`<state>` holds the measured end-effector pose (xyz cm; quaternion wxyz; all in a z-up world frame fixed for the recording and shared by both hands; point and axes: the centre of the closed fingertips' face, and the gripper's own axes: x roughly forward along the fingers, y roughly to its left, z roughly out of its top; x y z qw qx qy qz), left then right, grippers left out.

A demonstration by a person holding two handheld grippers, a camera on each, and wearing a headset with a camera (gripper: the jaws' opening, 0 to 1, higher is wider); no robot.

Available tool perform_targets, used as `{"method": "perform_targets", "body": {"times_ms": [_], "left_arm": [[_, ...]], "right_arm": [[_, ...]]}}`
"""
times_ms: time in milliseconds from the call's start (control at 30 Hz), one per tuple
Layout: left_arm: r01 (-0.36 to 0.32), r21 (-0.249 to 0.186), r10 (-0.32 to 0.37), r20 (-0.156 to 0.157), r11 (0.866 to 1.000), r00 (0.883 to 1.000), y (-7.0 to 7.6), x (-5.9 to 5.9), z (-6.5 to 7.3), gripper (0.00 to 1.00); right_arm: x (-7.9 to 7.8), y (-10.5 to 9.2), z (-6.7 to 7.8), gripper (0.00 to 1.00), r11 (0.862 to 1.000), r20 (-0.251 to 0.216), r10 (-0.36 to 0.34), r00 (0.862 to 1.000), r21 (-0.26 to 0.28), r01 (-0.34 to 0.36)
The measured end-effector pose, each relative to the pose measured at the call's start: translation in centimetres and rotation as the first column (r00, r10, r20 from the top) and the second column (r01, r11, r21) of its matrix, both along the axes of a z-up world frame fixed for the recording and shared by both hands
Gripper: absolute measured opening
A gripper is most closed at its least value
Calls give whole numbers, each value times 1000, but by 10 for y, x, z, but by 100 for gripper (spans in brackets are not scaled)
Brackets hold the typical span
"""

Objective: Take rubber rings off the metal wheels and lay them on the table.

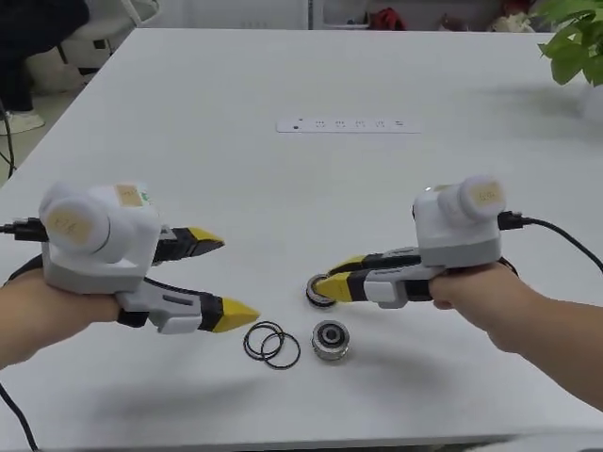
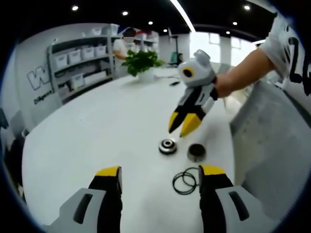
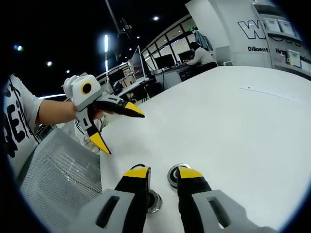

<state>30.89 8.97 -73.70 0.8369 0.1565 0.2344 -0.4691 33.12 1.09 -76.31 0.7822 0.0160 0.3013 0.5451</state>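
The rings lie at the bottom centre of the head view, thin and black, overlapping each other, flat on the white surface. Just to their right sits the near wheel, close to them but not touching. A little higher in the frame is the far wheel, partly covered by the yellow tips of the right tongs. These tongs come in from the right side, with only a narrow gap between the jaws and nothing held between them. I cannot tell whether the tips touch the far wheel. At the left of the frame the left tongs are spread wide and hold nothing, with the lower tip near the rings. Further up, at the centre, a white power strip lies on the surface, and a plant is in the upper right corner.

In the left gripper view the rings are beside the right jaw tip of the left tongs. The two wheels are just above them, and the right tongs point down over the wheels. The plant and shelves are behind.

In the right gripper view the far wheel shows in the gap of the right tongs, and the near wheel is lower, by the left jaw. The left tongs are at the upper left.
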Motion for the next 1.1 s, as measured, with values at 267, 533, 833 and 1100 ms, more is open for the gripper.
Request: {"method": "perform_targets", "body": {"times_ms": [267, 533, 833, 1100], "left_arm": [[5, 12, -5, -17, 1000, 1000, -8, 8, -7, 63], [13, 18, -12, -34, 1000, 999, -15, 14, -14, 60], [24, 11, -24, -49, 1000, 999, -26, 18, -21, 55], [43, 7, -42, -74, 999, 996, -38, 20, -30, 51]], "right_arm": [[8, -12, -6, 23, 999, 43, -14, 999, -36, 16], [8, -14, -20, 33, 996, 85, 15, 996, -91, -8], [9, -18, -31, 32, 993, 90, 23, 996, -115, -12], [8, -16, -39, 30, 991, 95, 39, 995, -129, -27]]}}
